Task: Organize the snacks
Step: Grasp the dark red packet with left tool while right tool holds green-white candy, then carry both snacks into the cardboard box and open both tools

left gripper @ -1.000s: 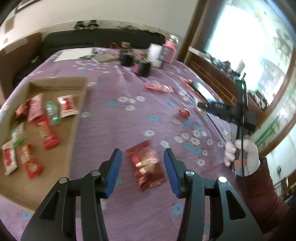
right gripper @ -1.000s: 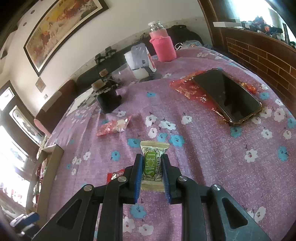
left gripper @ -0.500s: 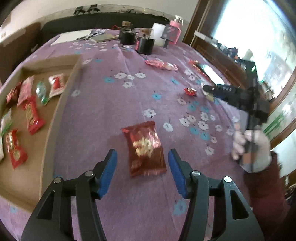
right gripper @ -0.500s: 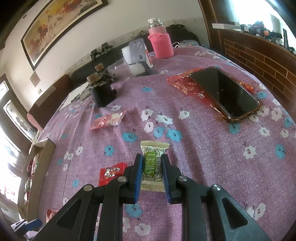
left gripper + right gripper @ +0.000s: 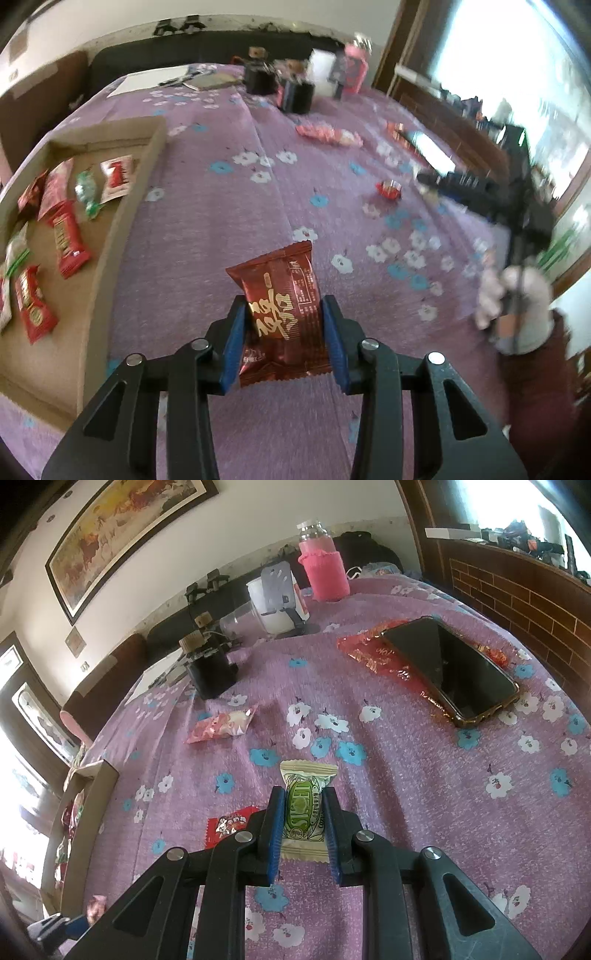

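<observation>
Now the left gripper (image 5: 283, 334) is clamped on the dark red packet (image 5: 282, 312), which a moment ago lay on the purple cloth (image 5: 207, 229) between open fingers. Carry it level over the cardboard tray (image 5: 122, 218) wall before releasing. Meanwhile the right gripper (image 5: 303, 827) keeps pinching the green sweet (image 5: 304, 805) above the cloth.

Bright window (image 5: 517, 74) glare, motion blur at right, fisheye-bent dark edges.
</observation>
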Available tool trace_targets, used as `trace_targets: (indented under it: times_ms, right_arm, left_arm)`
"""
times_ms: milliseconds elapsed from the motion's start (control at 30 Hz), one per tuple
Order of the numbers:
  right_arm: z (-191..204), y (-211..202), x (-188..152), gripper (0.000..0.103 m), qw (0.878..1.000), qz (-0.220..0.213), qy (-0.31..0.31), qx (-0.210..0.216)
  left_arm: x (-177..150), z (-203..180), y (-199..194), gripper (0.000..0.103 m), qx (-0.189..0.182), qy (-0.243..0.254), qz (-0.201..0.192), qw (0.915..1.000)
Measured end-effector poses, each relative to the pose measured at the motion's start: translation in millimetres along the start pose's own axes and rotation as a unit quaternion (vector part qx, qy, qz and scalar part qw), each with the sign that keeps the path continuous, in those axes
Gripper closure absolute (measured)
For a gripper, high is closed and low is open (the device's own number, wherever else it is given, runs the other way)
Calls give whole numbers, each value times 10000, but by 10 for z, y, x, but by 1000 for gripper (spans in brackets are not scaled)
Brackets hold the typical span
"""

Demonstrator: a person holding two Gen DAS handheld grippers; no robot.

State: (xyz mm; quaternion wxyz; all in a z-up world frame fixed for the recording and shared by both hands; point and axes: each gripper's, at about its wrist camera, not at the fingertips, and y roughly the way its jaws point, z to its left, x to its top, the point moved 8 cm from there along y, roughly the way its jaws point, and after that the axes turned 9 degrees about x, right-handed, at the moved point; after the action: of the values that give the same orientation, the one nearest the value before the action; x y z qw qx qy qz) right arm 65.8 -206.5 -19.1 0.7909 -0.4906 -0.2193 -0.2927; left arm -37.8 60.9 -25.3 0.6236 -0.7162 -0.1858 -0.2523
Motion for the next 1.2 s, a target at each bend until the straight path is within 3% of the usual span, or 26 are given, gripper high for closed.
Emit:
trace_targets:
  times_ms: [167,333,567,900,1033,1200]
  right_arm:
    - [31,-15,3,82,9999,-64,-112,-88]
    - [186,-223,44,82,9994,-326,-104,9]
    - [1179,-213,-214,82,9938,112,-647,892]
    - [2691,259,-900,83,9629,1145,-1652,1802]
    - [3053,401,-1133,83,9517,1381,-2027,1847]
    - [3341,550,-1376,82,9413,1587,-2381,1789]
  left_arm:
    - [48,404,-383,66,-170,-626,-347,9973]
    - [38,1024,-626,65,194,-1150,-550,9916]
    - [-171,1762,-562,65,416,-2025,-377,9777]
    - [-197,2092,-312,65,916,-1976,-93,9760]
    - [-191,2141,-307,64,1062,-1911,-116,9757]
    - [-220,2212,-403,60,927,-2063,-215,9739]
